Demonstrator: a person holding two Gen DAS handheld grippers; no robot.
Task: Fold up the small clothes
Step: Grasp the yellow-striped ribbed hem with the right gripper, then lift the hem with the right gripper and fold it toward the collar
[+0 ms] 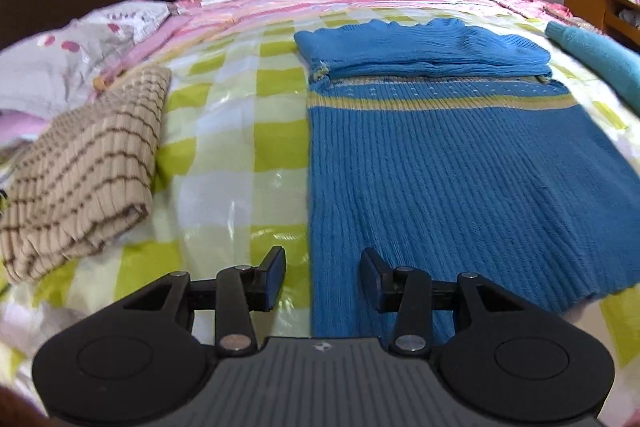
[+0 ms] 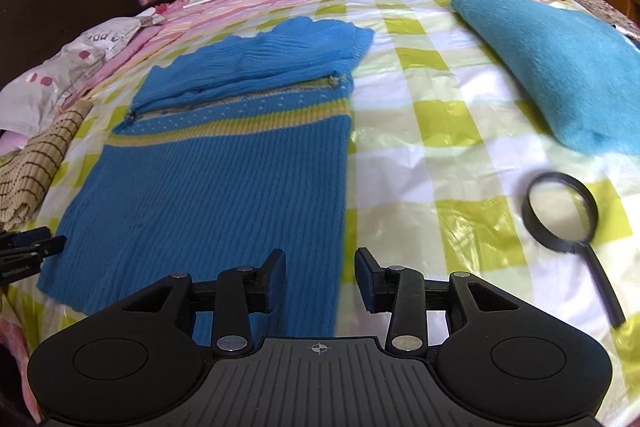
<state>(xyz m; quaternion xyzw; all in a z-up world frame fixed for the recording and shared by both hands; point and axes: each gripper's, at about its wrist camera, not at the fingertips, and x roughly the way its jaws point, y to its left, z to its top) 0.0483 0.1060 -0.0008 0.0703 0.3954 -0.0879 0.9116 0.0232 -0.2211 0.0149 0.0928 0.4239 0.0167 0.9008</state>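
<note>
Both tongs hang released, holding nothing: the left gripper (image 1: 323, 277) straddles the near left edge of the blue ribbed knit sweater (image 1: 460, 179), the right gripper (image 2: 320, 277) its near right edge. Farther off, its sleeves lie folded across the yellow-striped chest on the green-checked plastic sheet (image 2: 420, 147).

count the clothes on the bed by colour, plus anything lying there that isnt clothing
Blue clothes: 1, the blue sweater, top part folded down
Teal clothes: 1, the teal garment
Beige striped clothes: 1, the beige top, folded
Not clothing: 1, the magnifying glass
Total: 4
</note>
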